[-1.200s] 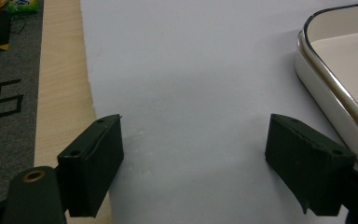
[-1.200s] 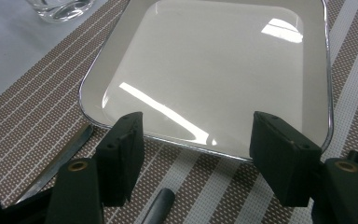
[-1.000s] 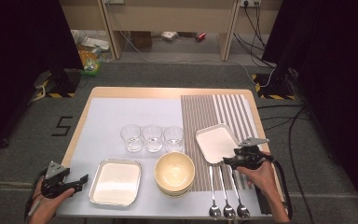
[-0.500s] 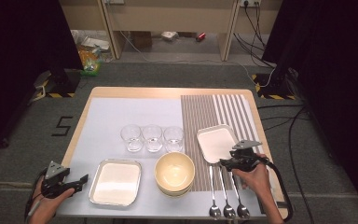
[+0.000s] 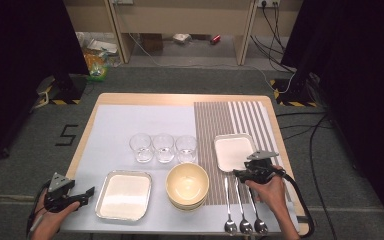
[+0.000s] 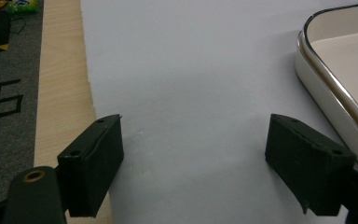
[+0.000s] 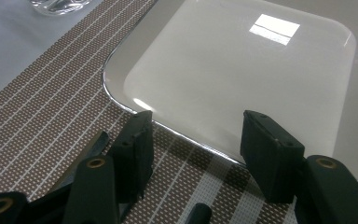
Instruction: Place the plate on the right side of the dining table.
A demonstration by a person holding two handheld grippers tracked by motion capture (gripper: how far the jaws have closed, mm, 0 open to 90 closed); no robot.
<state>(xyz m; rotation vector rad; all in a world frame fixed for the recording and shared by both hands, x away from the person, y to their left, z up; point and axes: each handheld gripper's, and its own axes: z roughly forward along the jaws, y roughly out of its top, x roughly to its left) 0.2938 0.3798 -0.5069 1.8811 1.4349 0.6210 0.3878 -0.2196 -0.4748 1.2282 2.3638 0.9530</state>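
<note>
Two jaws of the right gripper point(image 7: 193, 151), apart and just been narrowing with nothing clamped, sit at the near rim of the small square plate point(image 7: 242, 74) on the striped mat point(image 5: 220, 125), plate directly ahead; left gripper point(image 5: 82, 196) gapes idle, far off.

The mat point(image 5: 145, 125) over the desk's point(image 5: 180, 99) left part is pale blue-grey; the desk's edge is light wood. At the right edge lies a brown placemat point(image 5: 230, 117) with thin white stripes. The plate point(image 5: 234, 151) on it is white with a silvery rim, as is the tray point(image 5: 125, 195). The bowl point(image 5: 187, 184) is cream-yellow. 3 glasses point(image 5: 163, 147) are clear, 3 spoons point(image 5: 243, 220) silver. Both grippers point(image 5: 242, 175) point(image 5: 86, 194) are black.
</note>
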